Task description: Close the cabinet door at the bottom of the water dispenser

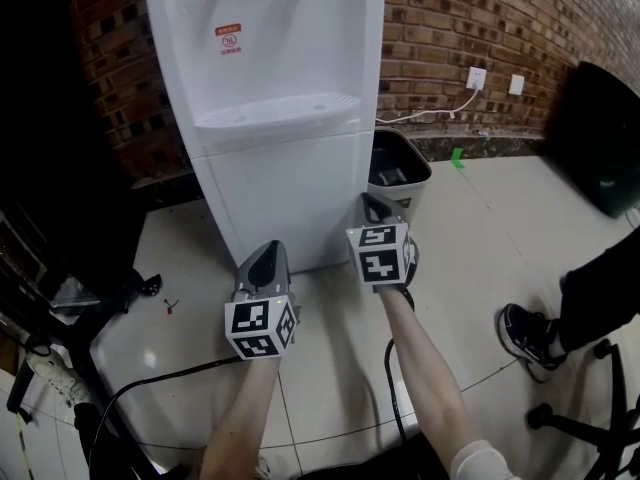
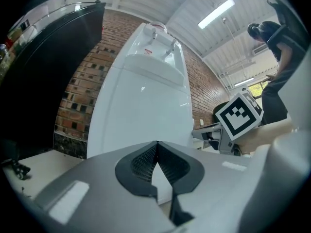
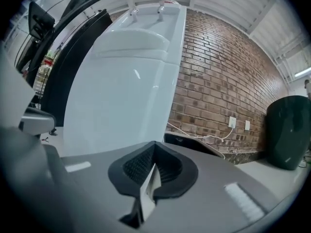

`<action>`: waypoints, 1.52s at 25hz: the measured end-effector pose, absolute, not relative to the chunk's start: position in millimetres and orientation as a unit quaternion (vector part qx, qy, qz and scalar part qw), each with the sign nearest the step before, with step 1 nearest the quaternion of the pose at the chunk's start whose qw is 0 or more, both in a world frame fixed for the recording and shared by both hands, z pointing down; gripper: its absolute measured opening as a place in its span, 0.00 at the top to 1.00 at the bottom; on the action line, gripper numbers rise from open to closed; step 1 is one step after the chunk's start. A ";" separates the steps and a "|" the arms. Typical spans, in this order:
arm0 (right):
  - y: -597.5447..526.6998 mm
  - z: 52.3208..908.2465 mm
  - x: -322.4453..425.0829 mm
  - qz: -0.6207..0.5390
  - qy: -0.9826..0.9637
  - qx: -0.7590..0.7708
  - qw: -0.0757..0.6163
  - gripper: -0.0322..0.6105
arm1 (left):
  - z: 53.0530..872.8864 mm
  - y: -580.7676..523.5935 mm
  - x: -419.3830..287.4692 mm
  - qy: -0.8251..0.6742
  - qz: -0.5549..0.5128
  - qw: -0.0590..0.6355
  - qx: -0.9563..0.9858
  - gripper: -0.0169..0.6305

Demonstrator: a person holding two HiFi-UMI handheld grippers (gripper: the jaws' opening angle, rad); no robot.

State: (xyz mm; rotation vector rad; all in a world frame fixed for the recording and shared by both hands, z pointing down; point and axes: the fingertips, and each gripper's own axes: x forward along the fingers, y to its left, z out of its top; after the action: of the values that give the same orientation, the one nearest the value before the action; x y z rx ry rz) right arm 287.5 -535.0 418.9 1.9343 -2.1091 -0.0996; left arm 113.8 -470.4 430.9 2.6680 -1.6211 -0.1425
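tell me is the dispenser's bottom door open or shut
Shut: the cabinet door sits flush with the water dispenser front, no gap showing.

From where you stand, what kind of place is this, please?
Probably an office or a workshop room. A white water dispenser stands against a bare brick wall, a dark waste bin sits beside it, and the wheeled base of a swivel chair shows on the tiled floor.

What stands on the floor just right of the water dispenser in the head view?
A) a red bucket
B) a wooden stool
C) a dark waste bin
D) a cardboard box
C: a dark waste bin stands by the brick wall, close beside the white water dispenser.
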 end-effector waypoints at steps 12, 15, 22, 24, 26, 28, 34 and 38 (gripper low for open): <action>-435.1 393.5 249.5 0.012 -0.760 0.649 0.023 0.95 | 394.1 -408.8 87.9 -0.522 -0.070 0.005 0.850 0.95; -386.6 374.7 213.2 -0.015 -0.787 0.617 0.011 0.95 | 375.3 -379.2 61.7 -0.509 -0.071 -0.035 0.857 0.95; -271.4 353.6 151.4 -0.056 -0.783 0.619 -0.004 0.95 | 345.0 -292.9 -13.8 -0.535 -0.072 -0.047 0.841 0.95; -254.4 370.4 124.2 -0.042 -0.792 0.610 -0.007 0.95 | 360.2 -271.4 -21.9 -0.541 -0.044 -0.053 0.838 0.95; -242.5 377.4 101.0 -0.032 -0.802 0.597 -0.007 0.95 | 373.0 -262.2 -31.4 -0.554 -0.050 -0.023 0.831 0.95; -235.5 371.8 89.1 -0.040 -0.807 0.590 -0.003 0.95 | 377.1 -258.4 -34.0 -0.558 -0.066 0.002 0.827 0.95; -228.3 362.3 94.0 -0.030 -0.807 0.589 -0.013 0.95 | 374.9 -249.9 -33.8 -0.559 -0.088 0.019 0.824 0.95; -229.3 358.1 108.4 -0.019 -0.794 0.606 -0.025 0.95 | 358.4 -249.3 -24.7 -0.549 -0.090 -0.003 0.831 0.95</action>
State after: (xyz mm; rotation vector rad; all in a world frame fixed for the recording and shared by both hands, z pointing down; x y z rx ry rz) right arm 108.4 -229.3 358.1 1.9362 -2.5363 -0.0614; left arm -24.7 -249.3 358.4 2.6161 -1.7281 -0.2826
